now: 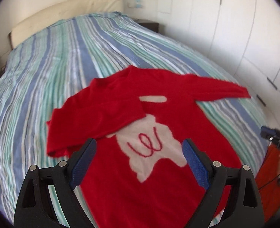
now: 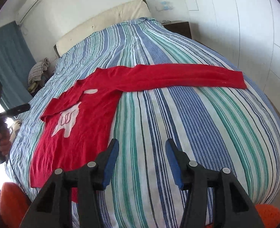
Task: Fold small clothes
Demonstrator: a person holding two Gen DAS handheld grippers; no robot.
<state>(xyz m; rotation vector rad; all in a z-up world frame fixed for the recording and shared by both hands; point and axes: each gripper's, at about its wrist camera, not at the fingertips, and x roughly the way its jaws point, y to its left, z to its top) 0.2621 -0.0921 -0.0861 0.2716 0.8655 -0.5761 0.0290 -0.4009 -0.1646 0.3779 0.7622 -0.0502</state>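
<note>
Both my tongs, left gripper [image 1: 139, 153] and right gripper [image 2: 141, 157], gape empty; beyond the right, the long sleeve [image 2: 178, 77] of the sweater [image 2: 79, 133] probably drags crooked if pinched shallow.

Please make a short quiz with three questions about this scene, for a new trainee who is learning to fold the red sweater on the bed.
1. True or false: one sleeve of the red sweater is already folded over its chest.
2. Where does the other sleeve lie? A) stretched out flat on the striped bedspread B) tucked under the body C) hanging off the bed
3. Fill in: neither the left gripper nor the right gripper holds ____.

Key
1. True: it lies across the white chest motif.
2. A
3. Anything: both have open jaws with nothing between the pads.
</note>
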